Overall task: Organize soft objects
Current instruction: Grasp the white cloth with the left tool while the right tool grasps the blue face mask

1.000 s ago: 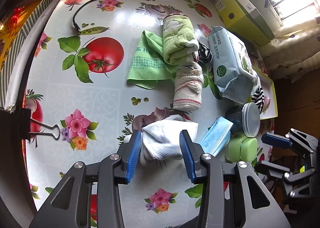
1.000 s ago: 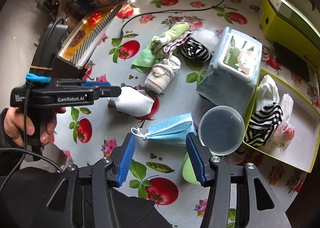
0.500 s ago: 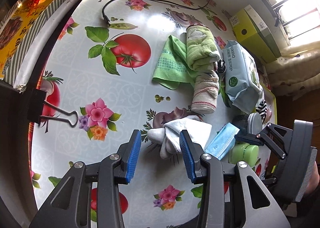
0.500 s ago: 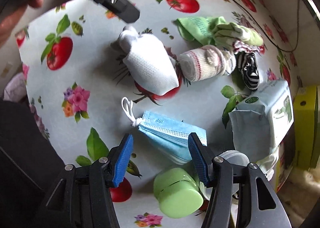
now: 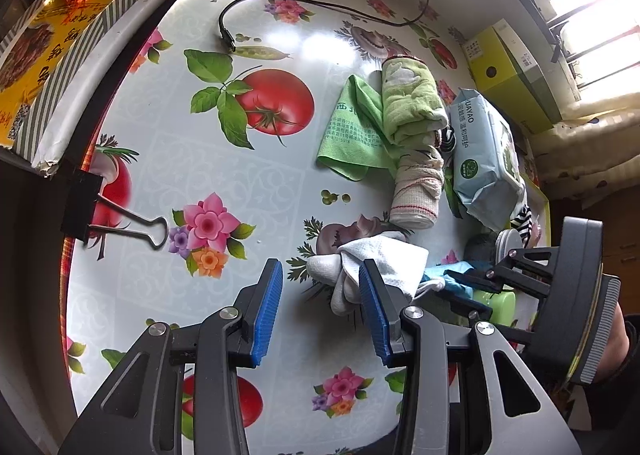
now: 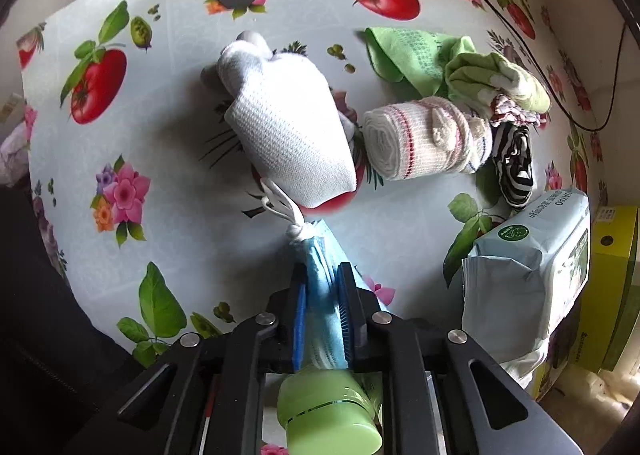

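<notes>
Blue face mask (image 6: 322, 295) is now clamped by right gripper (image 6: 323, 311).

The pale blue pack of wipes (image 5: 486, 159) carries the letters "UAYAO" along its top edge, with Chinese characters beside them and a round green logo lower down; the same letters show on it from the right wrist view (image 6: 536, 255). Left of the pack, the green cloth (image 5: 352, 135) bears printed Chinese lines too small to read. The yellow box (image 5: 508, 71) behind the pack has a small illegible label.
</notes>
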Demonstrator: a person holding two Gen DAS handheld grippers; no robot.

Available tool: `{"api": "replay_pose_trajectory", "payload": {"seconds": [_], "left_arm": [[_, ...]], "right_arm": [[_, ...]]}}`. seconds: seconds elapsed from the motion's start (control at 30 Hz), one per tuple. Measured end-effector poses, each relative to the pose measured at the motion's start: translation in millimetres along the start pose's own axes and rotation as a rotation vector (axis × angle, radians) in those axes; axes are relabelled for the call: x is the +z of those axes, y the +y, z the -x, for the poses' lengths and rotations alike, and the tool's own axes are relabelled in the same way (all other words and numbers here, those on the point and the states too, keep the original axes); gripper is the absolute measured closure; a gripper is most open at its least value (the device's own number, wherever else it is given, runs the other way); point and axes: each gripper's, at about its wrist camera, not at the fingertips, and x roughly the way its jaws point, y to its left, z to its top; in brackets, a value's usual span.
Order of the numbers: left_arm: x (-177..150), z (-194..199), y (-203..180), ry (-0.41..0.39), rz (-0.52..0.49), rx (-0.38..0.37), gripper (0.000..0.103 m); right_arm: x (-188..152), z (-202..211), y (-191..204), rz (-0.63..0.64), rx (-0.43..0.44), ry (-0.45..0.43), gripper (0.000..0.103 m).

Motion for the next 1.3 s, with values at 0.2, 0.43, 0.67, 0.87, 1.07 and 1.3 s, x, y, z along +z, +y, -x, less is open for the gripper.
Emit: {"api": "replay_pose_trajectory", "payload": {"seconds": [0.2, 0.43, 0.67, 0.87, 1.07, 1.3], "left_arm": [[6, -2, -9, 0.002, -0.036, -0.013, 0.062], [8, -18, -38, 0.042, -0.180, -0.023, 0.054], [4, -46, -64, 0.107, -0.323, 0.018, 0.050], [-4, -63, -75, 0.157, -0.365, 0.016, 0.043], [-14, -73, -78, 0.188, -0.363, 0.023, 0.040], [-17, -69, -74, 0.175, -0.319, 0.022, 0.058]], "right_arm": [[-11, 38, -44, -0.256, 0.102, -0.143, 0.092], [-23, 69, -51, -0.443, 0.151, -0.244, 0.092], [-39, 72, -46, -0.497, 0.172, -0.251, 0.092], [-44, 73, -46, -0.513, 0.174, -0.253, 0.092], [-48, 74, -48, -0.525, 0.170, -0.264, 0.092], [-54, 81, -51, -0.548, 0.164, -0.292, 0.092]]}}
